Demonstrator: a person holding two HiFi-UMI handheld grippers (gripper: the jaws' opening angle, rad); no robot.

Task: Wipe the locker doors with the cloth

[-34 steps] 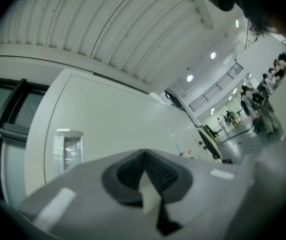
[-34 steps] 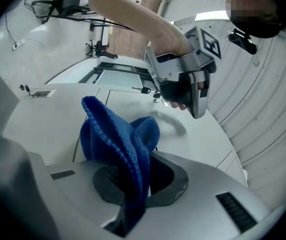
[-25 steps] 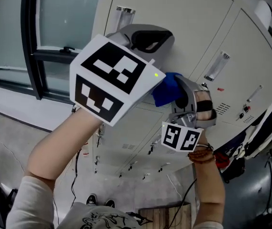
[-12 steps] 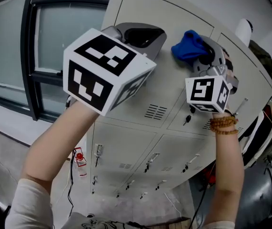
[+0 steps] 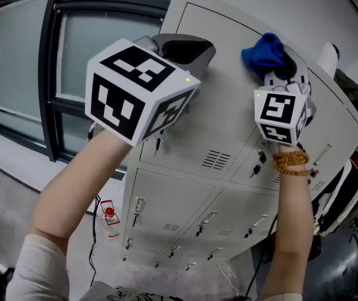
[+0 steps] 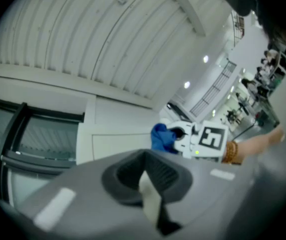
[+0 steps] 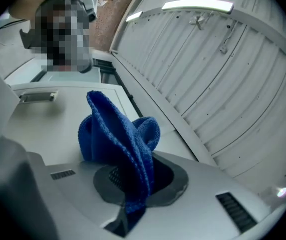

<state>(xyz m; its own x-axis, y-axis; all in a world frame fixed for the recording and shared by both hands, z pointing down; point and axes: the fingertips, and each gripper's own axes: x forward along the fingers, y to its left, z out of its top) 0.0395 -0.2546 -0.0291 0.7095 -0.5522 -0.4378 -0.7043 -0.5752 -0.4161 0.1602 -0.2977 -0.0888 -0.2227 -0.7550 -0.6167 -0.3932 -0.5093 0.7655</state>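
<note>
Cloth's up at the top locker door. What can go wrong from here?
1. The blue cloth sits bunched in the right hand-held gripper, so little of it may touch the locker door, and the jaws could scrape it.
2. A downward stroke might snag it on the lock hardware below.
3. The left hand-held gripper, shut and empty, could bump the lockers.

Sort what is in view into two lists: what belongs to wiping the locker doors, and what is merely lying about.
Belongs to the job: blue cloth, clamped in the right gripper; locker doors.

Lying about: window; clear container with a red part, on the floor; white roll atop the lockers; left gripper, shut on nothing.
</note>
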